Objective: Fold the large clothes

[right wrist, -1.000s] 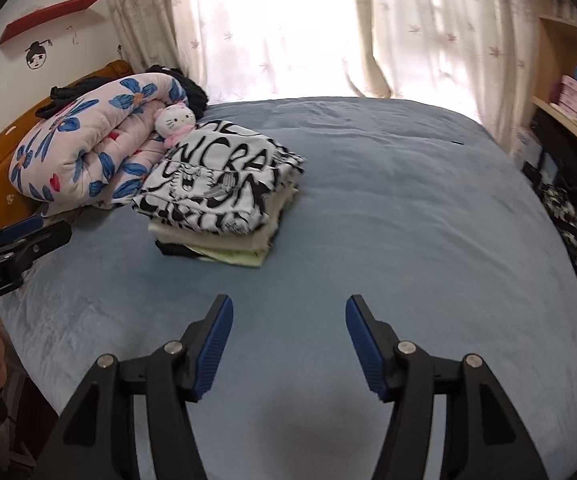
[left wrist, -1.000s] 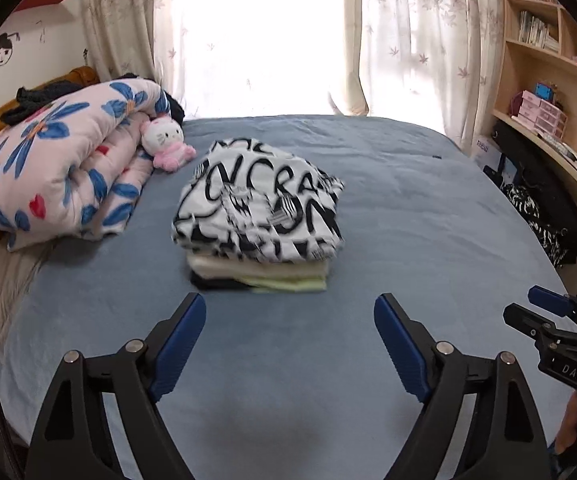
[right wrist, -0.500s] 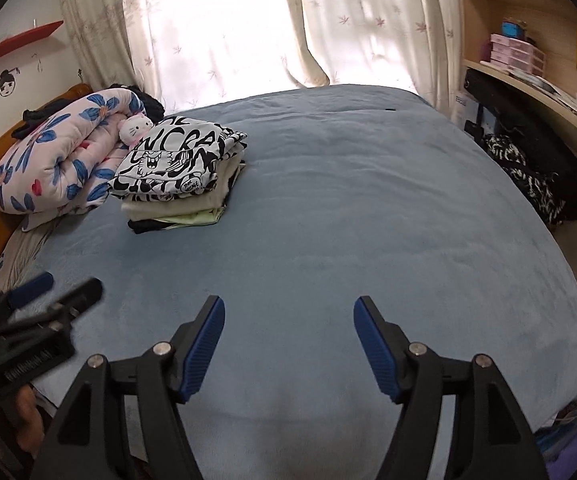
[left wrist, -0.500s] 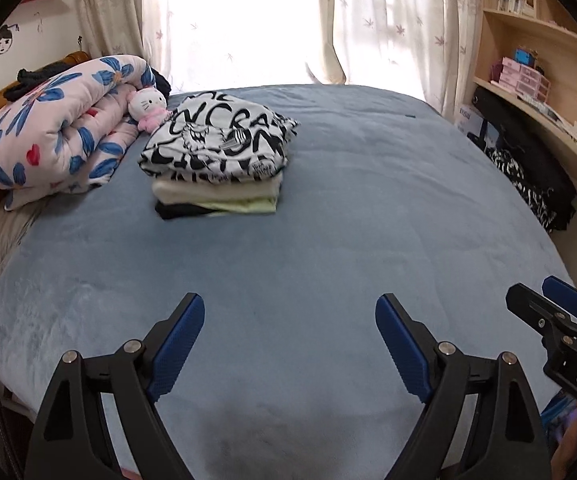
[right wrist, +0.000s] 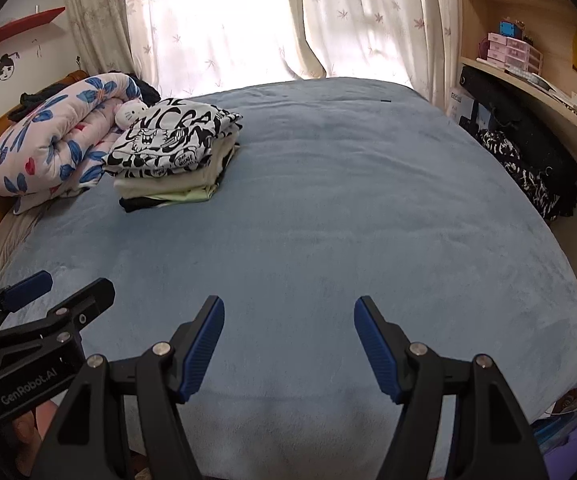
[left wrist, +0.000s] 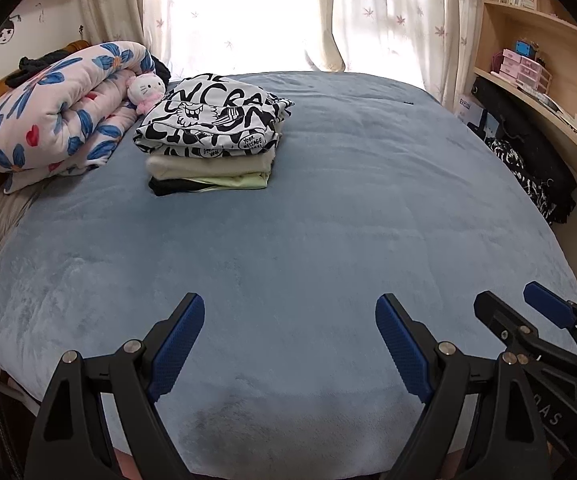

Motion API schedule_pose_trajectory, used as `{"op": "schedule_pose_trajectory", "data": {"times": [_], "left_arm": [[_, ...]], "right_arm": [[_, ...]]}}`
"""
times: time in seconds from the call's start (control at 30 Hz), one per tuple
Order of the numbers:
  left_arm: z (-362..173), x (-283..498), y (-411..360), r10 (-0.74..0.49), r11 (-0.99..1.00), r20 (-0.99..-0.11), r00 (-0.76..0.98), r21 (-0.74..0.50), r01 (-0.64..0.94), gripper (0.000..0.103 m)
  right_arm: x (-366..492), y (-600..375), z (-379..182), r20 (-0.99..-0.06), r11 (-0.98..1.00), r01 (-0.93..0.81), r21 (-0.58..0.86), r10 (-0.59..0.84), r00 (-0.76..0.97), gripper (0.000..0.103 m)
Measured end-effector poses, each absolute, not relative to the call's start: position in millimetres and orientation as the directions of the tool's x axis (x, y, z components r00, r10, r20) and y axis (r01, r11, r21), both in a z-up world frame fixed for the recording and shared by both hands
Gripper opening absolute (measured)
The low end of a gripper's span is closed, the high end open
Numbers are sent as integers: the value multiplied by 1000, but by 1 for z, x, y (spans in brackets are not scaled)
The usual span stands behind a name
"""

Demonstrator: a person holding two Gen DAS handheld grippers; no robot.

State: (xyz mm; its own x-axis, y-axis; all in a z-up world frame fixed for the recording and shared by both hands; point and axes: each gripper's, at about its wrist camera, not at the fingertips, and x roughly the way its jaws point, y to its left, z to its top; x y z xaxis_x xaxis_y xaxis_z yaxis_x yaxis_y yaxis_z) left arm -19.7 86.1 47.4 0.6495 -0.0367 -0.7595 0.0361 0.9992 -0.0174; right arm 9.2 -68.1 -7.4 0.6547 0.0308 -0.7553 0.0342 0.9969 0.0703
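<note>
Fleecy blue bed [left wrist: 328,220] bears a squared clothes stack [left wrist: 212,136]; both hand-held grippers gape empty.

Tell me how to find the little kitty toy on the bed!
Look at the far left side of the blue bed, where a big rolled quilt with blue flowers lies. The kitty toy is tucked between that quilt and the stack of folded clothes. It is the only small thing there: a white face and pink body.
</note>
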Motion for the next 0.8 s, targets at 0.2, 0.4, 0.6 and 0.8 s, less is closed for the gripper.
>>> {"op": "schedule_pose_trajectory", "data": {"times": [0.2, 0.4, 0.6, 0.8], "left_arm": [[42, -18, 84, -43, 999, -773, 633, -18, 46, 87], [40, -17, 85, -41, 999, -777, 628, -15, 46, 87], [38, -17, 88, -31, 999, -782, 623, -14, 32, 86], [37, -17, 89, -30, 999, -783, 621, -17, 27, 86]], "right_arm": [[7, -66, -9, -756, 997, 33, 70, 32, 654, 68], [6, -65, -9, -755, 997, 42, 65, 22, 656, 68], [4, -63, -10, -754, 998, 38, 60, 20, 657, 68], [3, -63, -10, -757, 998, 37, 59, 21, 653, 68]]}}
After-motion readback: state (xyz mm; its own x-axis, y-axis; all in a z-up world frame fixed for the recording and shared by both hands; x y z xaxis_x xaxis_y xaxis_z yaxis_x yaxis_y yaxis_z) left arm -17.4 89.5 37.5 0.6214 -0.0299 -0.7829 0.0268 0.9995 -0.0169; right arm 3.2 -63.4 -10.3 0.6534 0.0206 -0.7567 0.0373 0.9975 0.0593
